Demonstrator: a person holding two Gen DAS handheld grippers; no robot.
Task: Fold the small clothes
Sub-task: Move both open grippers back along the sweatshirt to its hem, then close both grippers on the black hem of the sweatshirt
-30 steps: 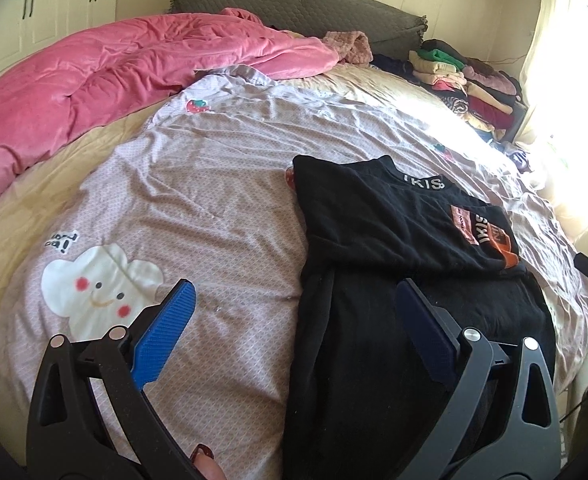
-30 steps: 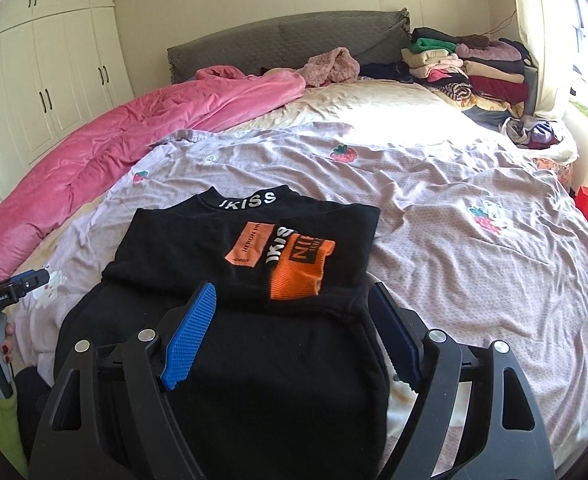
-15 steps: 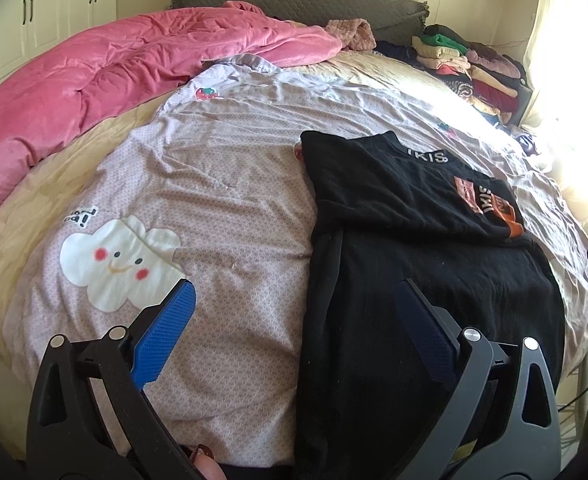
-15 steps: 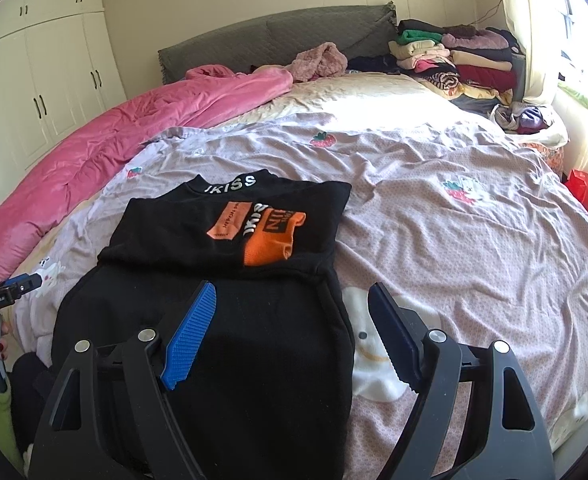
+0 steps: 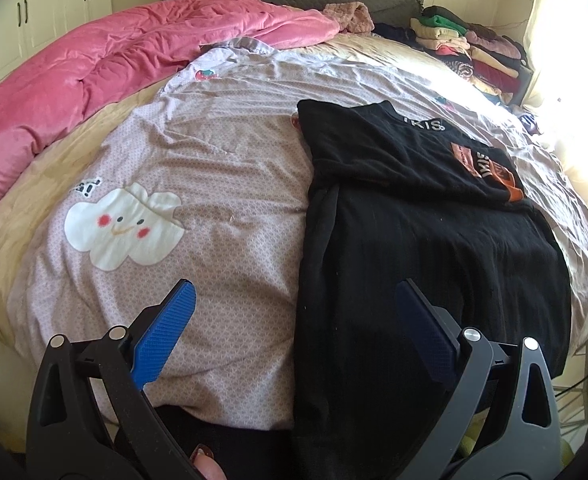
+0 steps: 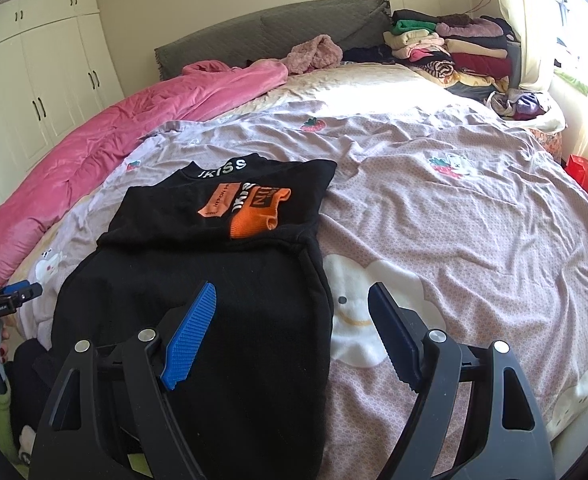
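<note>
A black top point(image 5: 414, 232) with an orange patch and white collar lettering lies on the lilac bedsheet point(image 5: 197, 168), its upper part folded down over the lower body; it also shows in the right wrist view point(image 6: 213, 280). Its hem hangs over the bed's near edge. My left gripper point(image 5: 294, 304) is open and empty, held above the top's left edge. My right gripper point(image 6: 291, 304) is open and empty, above the top's right edge. The left gripper also shows at the far left of the right wrist view point(image 6: 5, 300), held in a hand.
A pink duvet point(image 5: 125, 60) lies along the bed's left side. A stack of folded clothes point(image 6: 454, 48) sits at the far right by the grey headboard point(image 6: 273, 32). White wardrobes point(image 6: 33, 80) stand at left. A red bag point(image 6: 586, 176) sits beside the bed's right edge.
Both grippers have pulled back toward the foot of the bed and risen; the black top looks farther away. Both stayed open and empty.
</note>
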